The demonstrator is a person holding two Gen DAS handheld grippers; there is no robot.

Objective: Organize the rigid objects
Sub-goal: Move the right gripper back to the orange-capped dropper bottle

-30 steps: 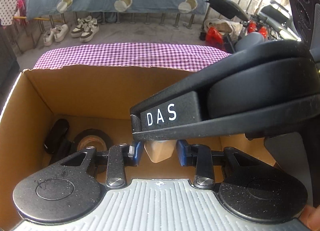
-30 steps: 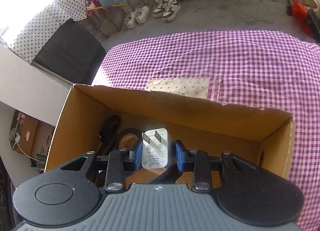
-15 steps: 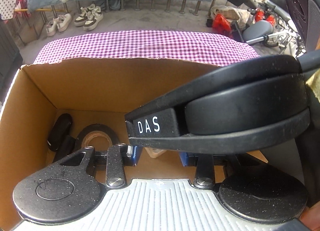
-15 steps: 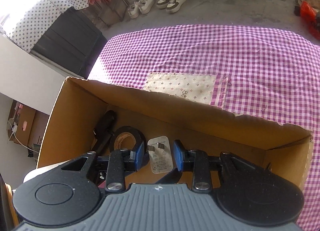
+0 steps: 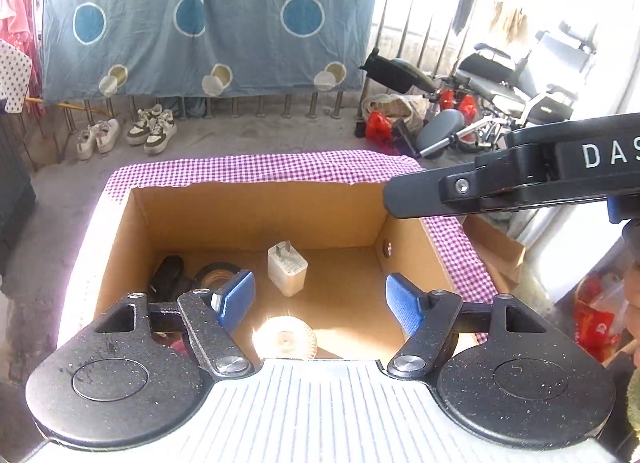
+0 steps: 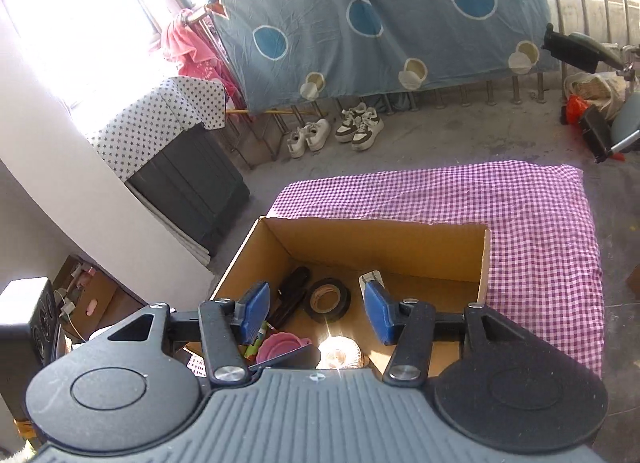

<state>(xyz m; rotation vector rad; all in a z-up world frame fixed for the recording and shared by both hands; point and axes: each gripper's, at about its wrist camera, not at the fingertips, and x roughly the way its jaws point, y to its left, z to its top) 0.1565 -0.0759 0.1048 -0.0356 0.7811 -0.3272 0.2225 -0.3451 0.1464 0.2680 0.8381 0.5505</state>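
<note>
An open cardboard box point(image 5: 256, 215) stands on a purple checked cloth point(image 6: 540, 215). On its floor lie a white plug charger point(image 5: 287, 269), a black tape roll point(image 5: 214, 271), a black object point(image 5: 168, 277) and a sunlit round ribbed disc point(image 5: 285, 339). My left gripper point(image 5: 320, 299) is open and empty above the box. My right gripper point(image 6: 316, 311) is open and empty above the box; the tape roll point(image 6: 327, 299), the charger point(image 6: 370, 277) and pink cups point(image 6: 282, 345) show below it. The right gripper's body point(image 5: 520, 179) shows at the right of the left wrist view.
The box wall point(image 6: 380, 243) stands at the cloth's near left part. Shoes point(image 6: 336, 129) sit on the concrete floor by a railing with a hanging blue sheet point(image 5: 200, 19). A dark cabinet point(image 6: 188, 191) is left; wheelchairs point(image 5: 500, 103) are right.
The right gripper opened and let go of the white charger, which now lies in the box. Both grippers rose above the box; the left gripper's jaws opened wide.
</note>
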